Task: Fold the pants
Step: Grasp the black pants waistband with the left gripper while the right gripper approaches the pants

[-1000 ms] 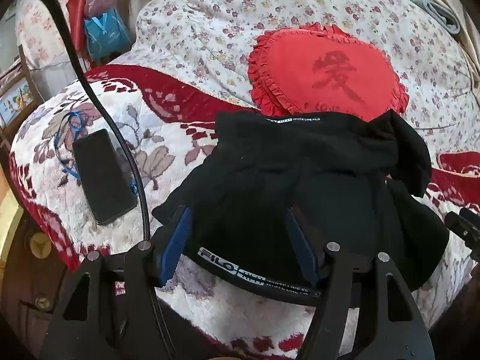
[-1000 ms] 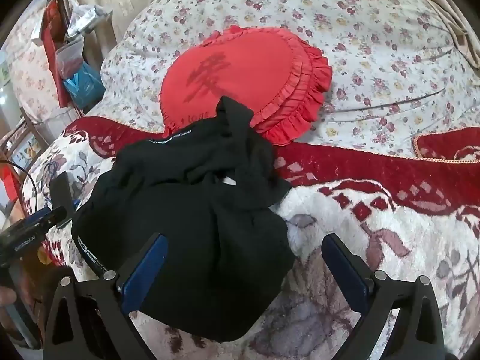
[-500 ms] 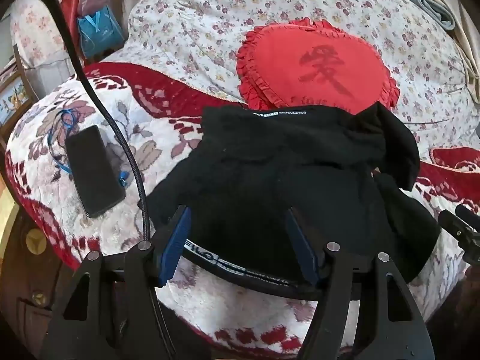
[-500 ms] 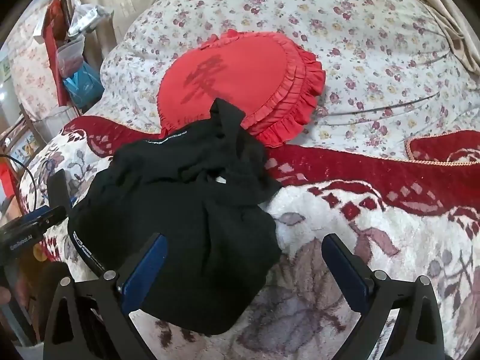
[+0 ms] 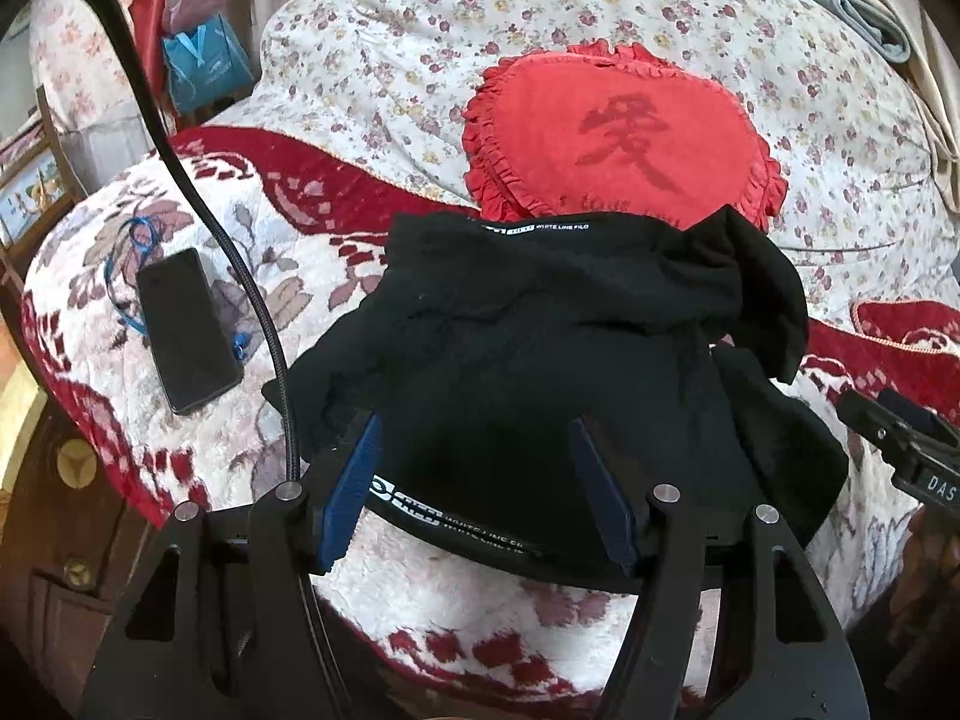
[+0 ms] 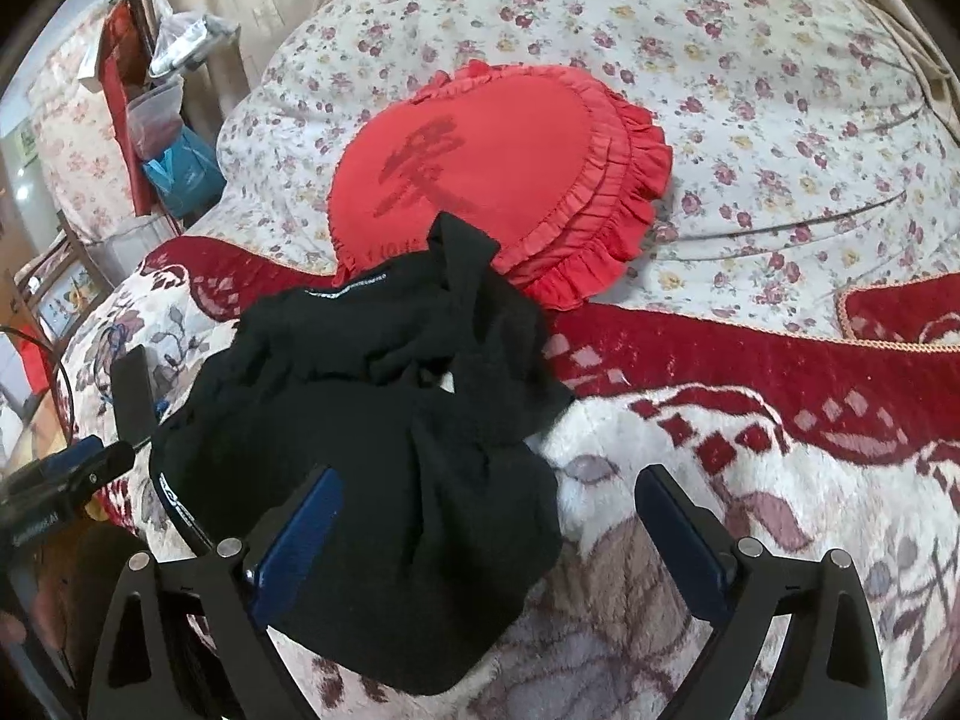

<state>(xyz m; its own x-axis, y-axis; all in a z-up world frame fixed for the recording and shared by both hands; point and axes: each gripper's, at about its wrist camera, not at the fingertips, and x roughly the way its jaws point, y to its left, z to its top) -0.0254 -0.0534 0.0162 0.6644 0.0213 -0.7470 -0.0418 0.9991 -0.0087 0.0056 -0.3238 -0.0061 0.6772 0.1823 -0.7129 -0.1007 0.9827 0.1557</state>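
Left gripper [image 5: 474,483]: my jaws stand released above the pants' near edge, gripping nothing.
Right gripper [image 6: 489,531]: mine also spread wide, empty.
Pants [image 5: 540,372]: black, bunched on the blanket [image 6: 690,540], far edge overlapping the red heart pillow [image 5: 624,144].
Left view only: phone [image 5: 186,330], black cable [image 5: 252,300].
Right view only: blanket's long red border [image 6: 720,354].

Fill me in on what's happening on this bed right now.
A person holds a two-finger gripper in each hand over a pair of black pants lying crumpled on the patterned blanket. The left gripper and the right gripper both hover with jaws open, gripping nothing. The far edge of the pants overlaps a red heart-shaped cushion, and a phone lies to the left. Folding has not visibly begun.
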